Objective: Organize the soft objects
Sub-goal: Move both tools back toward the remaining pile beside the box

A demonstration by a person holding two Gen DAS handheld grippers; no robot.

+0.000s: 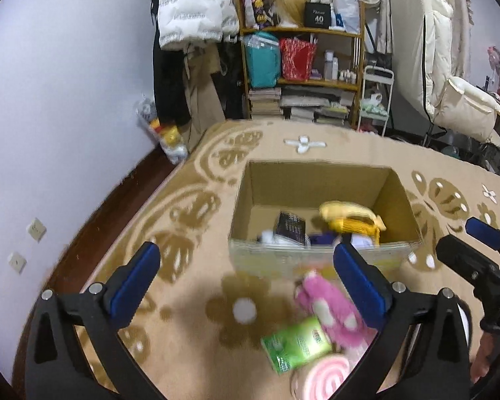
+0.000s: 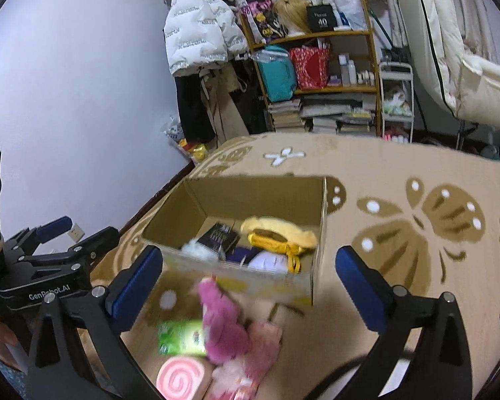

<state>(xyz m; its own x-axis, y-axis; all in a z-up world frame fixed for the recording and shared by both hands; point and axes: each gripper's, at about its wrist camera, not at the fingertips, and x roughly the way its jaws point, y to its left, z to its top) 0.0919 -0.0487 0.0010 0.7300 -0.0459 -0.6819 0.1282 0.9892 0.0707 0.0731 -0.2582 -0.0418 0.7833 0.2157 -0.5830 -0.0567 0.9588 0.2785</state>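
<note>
Both my left gripper (image 1: 246, 276) and right gripper (image 2: 250, 276) are wide open, empty; I should grip the fluffy pink plush toy (image 2: 223, 323) mid-body, then lift it into the brown cardboard box (image 2: 250, 196)

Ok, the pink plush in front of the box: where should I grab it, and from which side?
Grip the pink plush across its narrow upper part, coming down from above with the right tool, which is open and nearest over it. That end lies free near the cardboard box; lower down, the green pack and pink swirl cushion crowd it.
</note>
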